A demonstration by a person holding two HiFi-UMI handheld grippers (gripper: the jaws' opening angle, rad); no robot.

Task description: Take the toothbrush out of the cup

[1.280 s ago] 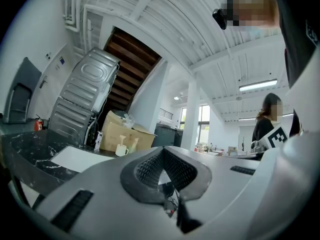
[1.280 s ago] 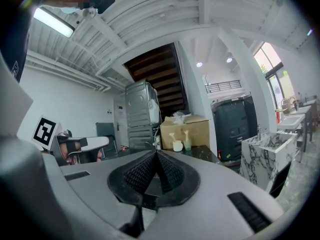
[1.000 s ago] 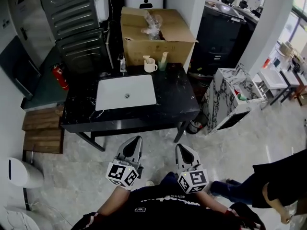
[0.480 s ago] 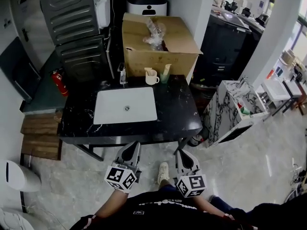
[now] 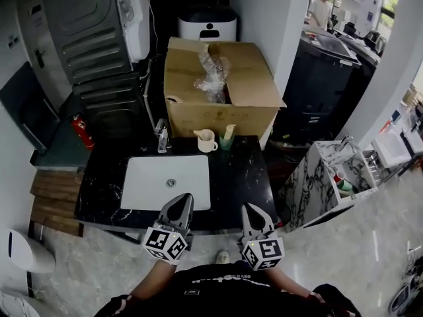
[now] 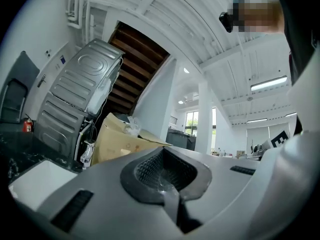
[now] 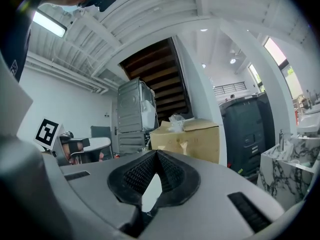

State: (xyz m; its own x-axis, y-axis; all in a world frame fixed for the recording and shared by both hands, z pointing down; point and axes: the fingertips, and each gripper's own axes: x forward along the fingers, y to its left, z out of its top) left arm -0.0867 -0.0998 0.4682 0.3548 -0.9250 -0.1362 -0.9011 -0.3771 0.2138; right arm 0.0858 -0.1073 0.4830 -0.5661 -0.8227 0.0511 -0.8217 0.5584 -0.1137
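In the head view a small green cup (image 5: 227,142) stands at the back of the black marble counter (image 5: 246,177), with a pale toothbrush (image 5: 229,131) sticking up out of it. A cream mug (image 5: 207,140) stands just to its left. My left gripper (image 5: 186,199) and right gripper (image 5: 248,208) are side by side over the counter's front edge, well short of the cup. Both point toward it. Both are shut with nothing between the jaws, as the left gripper (image 6: 162,159) and right gripper (image 7: 156,156) show in their own views.
A white sink basin (image 5: 165,180) is set in the counter's left half, with a tap (image 5: 161,139) behind it. A large open cardboard box (image 5: 221,88) stands against the back. A marble-patterned cabinet (image 5: 330,177) is at the right, and a grey machine (image 5: 92,38) at the back left.
The counter has come much nearer in the head view. Both grippers, earlier over the floor in front of it, now reach its front edge. Both stay shut.
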